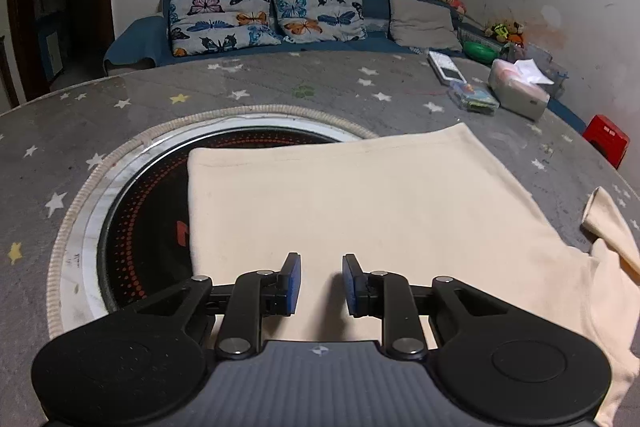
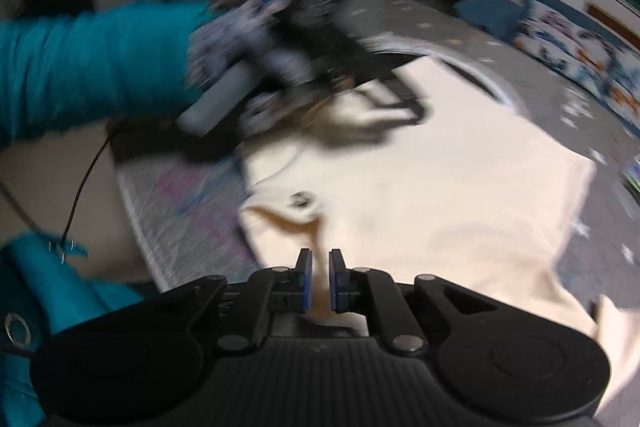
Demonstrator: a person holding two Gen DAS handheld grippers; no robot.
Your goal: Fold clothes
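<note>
A cream shirt lies flat on the grey star-patterned table cover, partly over a round black cooktop. My left gripper hovers low over the shirt's near part, open, with nothing between its blue pads. One sleeve sticks up at the right. In the blurred right wrist view, the shirt shows its collar, and a strip of cream cloth runs between the nearly closed fingers of my right gripper. A gloved hand with a teal sleeve holds the left gripper over the shirt's far side.
A tissue box, a plastic pack and a white device sit at the table's far right. A red box stands beyond the right edge. A blue sofa with butterfly cushions lies behind the table.
</note>
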